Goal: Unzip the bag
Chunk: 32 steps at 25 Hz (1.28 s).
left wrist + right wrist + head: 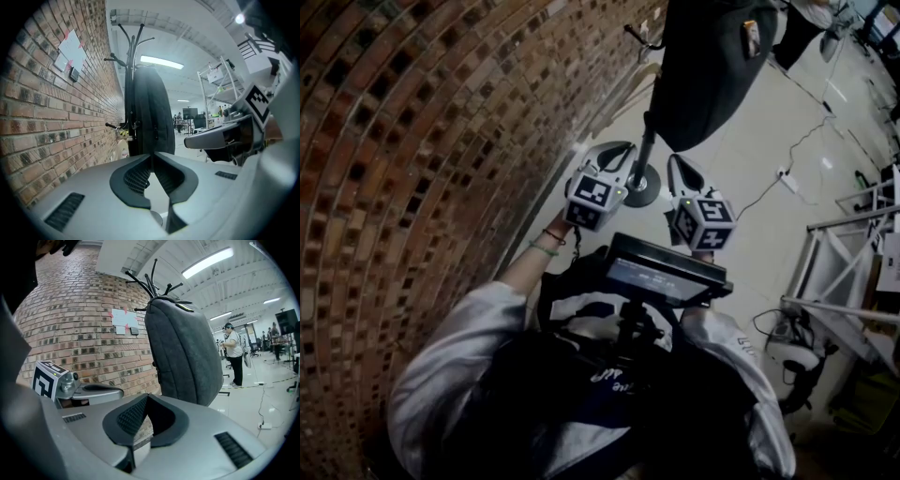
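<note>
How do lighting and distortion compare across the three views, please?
Head view: dim and underexposed, the bag nearly black, the wall bowed. Left gripper view: bright, a ceiling light glaring, corners vignetted. Right gripper view: evenly lit, strong fisheye curvature.

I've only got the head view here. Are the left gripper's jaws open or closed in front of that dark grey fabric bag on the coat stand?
Observer: Closed. The left gripper is shut with nothing between its jaws; the dark grey fabric bag hangs ahead of it.
Operator: And the right one?
Observer: The right gripper is shut and empty too.
Operator: Anything on the wall?
Observer: White paper sheets are stuck on the red brick wall beside the black coat stand.
</note>
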Each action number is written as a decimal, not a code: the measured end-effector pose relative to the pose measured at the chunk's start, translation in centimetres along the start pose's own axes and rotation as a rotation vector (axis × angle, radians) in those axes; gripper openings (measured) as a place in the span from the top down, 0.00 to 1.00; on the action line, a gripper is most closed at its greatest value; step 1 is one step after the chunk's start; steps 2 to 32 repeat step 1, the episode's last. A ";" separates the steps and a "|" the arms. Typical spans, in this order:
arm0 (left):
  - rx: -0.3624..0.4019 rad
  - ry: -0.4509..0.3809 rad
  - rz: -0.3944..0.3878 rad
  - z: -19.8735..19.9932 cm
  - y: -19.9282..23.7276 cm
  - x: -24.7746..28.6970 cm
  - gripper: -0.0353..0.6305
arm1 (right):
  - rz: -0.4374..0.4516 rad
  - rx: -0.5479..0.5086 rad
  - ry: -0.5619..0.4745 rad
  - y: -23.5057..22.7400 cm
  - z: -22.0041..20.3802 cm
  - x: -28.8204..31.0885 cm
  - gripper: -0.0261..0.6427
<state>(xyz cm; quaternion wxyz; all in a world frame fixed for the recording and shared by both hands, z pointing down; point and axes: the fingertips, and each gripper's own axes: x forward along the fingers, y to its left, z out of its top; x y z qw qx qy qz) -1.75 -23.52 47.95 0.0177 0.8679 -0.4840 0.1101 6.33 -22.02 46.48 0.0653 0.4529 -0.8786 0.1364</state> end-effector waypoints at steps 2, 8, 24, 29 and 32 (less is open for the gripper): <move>-0.006 0.006 0.001 0.0 0.0 -0.1 0.91 | 0.002 -0.001 0.000 0.0 0.0 0.1 0.97; -0.006 0.006 0.001 0.0 0.0 -0.1 0.91 | 0.002 -0.001 0.000 0.0 0.0 0.1 0.97; -0.006 0.006 0.001 0.0 0.0 -0.1 0.91 | 0.002 -0.001 0.000 0.0 0.0 0.1 0.97; -0.006 0.006 0.001 0.0 0.0 -0.1 0.91 | 0.002 -0.001 0.000 0.0 0.0 0.1 0.97; -0.006 0.006 0.001 0.0 0.0 -0.1 0.91 | 0.002 -0.001 0.000 0.0 0.0 0.1 0.97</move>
